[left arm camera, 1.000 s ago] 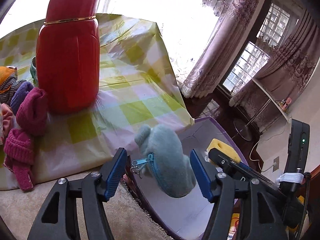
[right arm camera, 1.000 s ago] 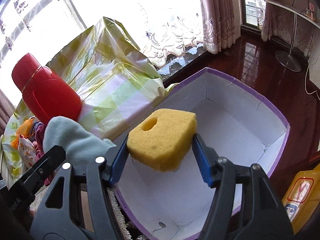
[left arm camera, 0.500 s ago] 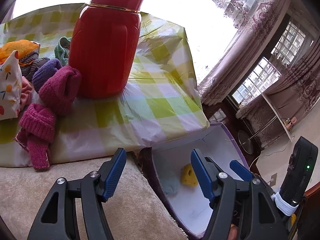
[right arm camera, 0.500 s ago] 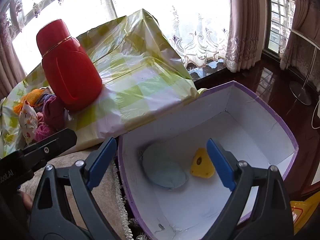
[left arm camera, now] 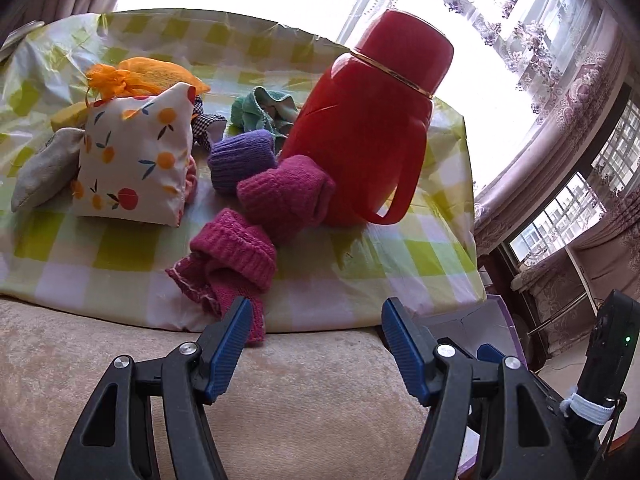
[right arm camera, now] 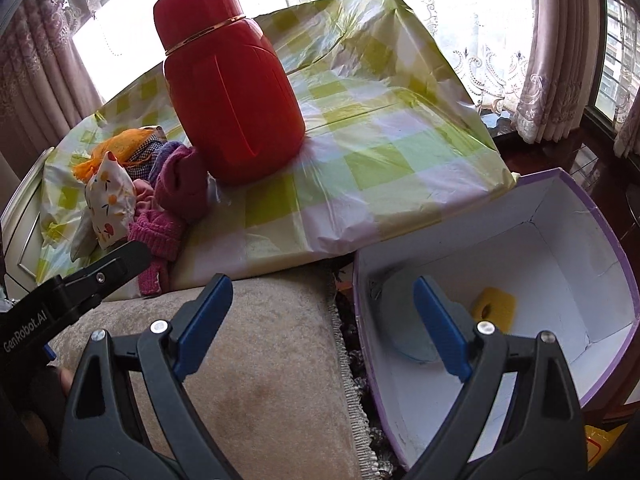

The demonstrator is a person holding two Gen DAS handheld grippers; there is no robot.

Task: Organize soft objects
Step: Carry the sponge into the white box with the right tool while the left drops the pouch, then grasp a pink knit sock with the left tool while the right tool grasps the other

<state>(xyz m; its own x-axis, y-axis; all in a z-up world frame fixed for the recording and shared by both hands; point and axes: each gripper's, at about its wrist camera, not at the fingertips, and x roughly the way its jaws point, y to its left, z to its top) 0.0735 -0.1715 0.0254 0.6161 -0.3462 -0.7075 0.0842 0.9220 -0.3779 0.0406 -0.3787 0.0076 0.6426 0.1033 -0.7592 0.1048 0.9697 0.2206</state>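
Now the left gripper [left arm camera: 316, 330], wide open and empty, sits nearest the pink knitted sock [left arm camera: 228, 268], which lies just ahead-left on the tablecloth [left arm camera: 380, 256], its length trailing toward the left finger; the right gripper [right arm camera: 322, 312] gapes empty beside the box [right arm camera: 568, 216].

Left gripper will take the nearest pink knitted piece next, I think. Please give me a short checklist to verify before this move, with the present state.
1. Left gripper open and holding nothing: ok.
2. Right gripper open and holding nothing: ok.
3. Pink knitted piece just ahead of the left fingers, nothing lying on it: ok.
4. Red thermos stands apart from that piece: ok.
5. Box has bare floor beside the yellow sponge: ok.
6. Piece tangled with its neighbour: cannot tell.
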